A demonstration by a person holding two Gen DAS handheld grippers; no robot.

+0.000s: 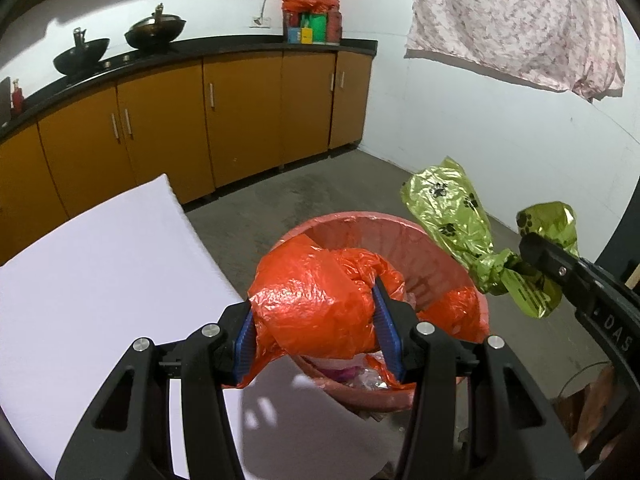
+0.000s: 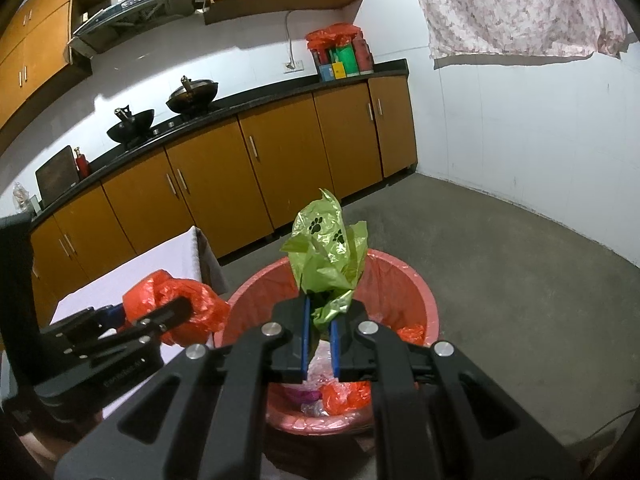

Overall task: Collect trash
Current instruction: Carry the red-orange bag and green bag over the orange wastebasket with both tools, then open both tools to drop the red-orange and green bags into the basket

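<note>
My left gripper point(image 1: 316, 316) is shut on a crumpled orange plastic bag point(image 1: 312, 300) and holds it over the near left rim of a pink bin point(image 1: 384, 232) on the floor. The bin holds a pink liner and some trash. My right gripper point(image 2: 319, 320) is shut on a green plastic bag with black paw prints point(image 2: 328, 248), held above the bin point(image 2: 416, 280). The green bag point(image 1: 452, 216) and right gripper point(image 1: 532, 256) show at the right of the left wrist view. The orange bag point(image 2: 176, 300) and left gripper point(image 2: 168, 316) show at the left of the right wrist view.
A white table point(image 1: 100, 264) stands left of the bin. Orange cabinets point(image 1: 240, 120) with a black counter run along the back wall, with two woks point(image 1: 156, 32) and boxes point(image 1: 312, 20) on it. A patterned cloth point(image 1: 520, 20) hangs on the right wall. Grey floor point(image 2: 520, 260) lies around the bin.
</note>
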